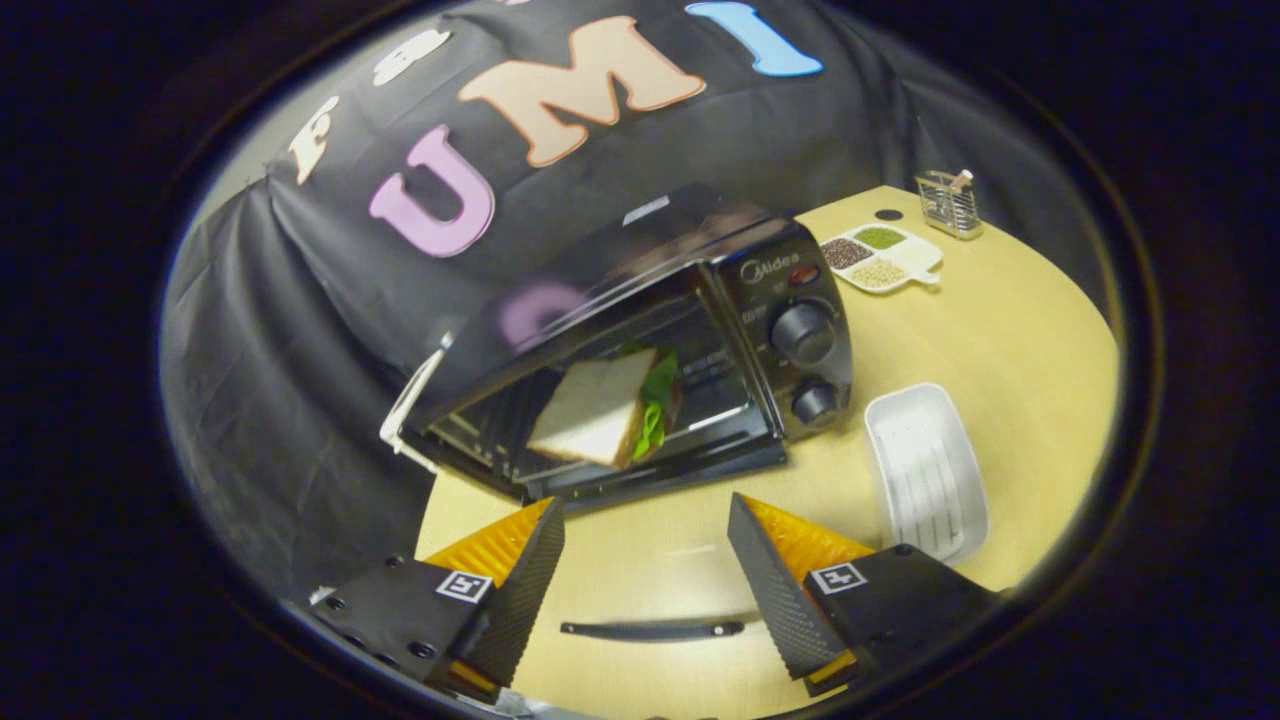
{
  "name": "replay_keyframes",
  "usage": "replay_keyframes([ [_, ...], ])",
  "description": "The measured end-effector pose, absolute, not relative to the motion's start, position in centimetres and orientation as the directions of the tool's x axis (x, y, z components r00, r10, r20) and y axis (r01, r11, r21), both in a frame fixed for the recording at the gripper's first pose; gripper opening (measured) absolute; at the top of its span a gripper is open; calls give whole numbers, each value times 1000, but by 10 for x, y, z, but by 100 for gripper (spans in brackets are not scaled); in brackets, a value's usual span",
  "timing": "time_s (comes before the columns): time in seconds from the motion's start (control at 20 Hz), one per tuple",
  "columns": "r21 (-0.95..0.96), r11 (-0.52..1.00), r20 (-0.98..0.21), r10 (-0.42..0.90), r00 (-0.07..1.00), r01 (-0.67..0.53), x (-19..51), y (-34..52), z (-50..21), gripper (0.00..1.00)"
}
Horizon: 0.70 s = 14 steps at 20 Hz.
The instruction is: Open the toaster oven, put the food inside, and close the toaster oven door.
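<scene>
Fingers (645, 560) spread wide over the table, gripping nothing; sandwich already inside the open toaster oven.

Between the gripper (645, 560) fingers lies bare wooden table (660, 570), with a thin dark curved strip (652, 629) lying between them, closer to the camera than the fingertips. Just ahead stands the black toaster oven (780, 300), its door (660, 478) folded down flat toward the fingers. The sandwich (600, 408), white bread with green lettuce at its edge, sits in the oven's chamber on the rack. An empty white tray (925, 470) lies beside the oven's knob side, right of the fingers. Farther off sit a divided dish of grains (880, 255) and a small wire holder (948, 203) near the table's far edge.
</scene>
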<state>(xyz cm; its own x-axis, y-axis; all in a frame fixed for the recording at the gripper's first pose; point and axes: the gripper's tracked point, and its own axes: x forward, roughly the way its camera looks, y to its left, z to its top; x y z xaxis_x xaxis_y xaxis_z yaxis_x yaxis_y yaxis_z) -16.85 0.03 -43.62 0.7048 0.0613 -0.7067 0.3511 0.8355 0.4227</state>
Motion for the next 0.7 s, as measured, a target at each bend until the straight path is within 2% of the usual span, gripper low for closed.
replay_keyframes([
  [0.2,349,889,-762,87,641,295,-207,6,-447,99],
  [0.5,338,912,-817,163,553,231,-248,18,-458,100],
  [0.7,299,932,-878,185,441,203,-270,18,-490,100],
])
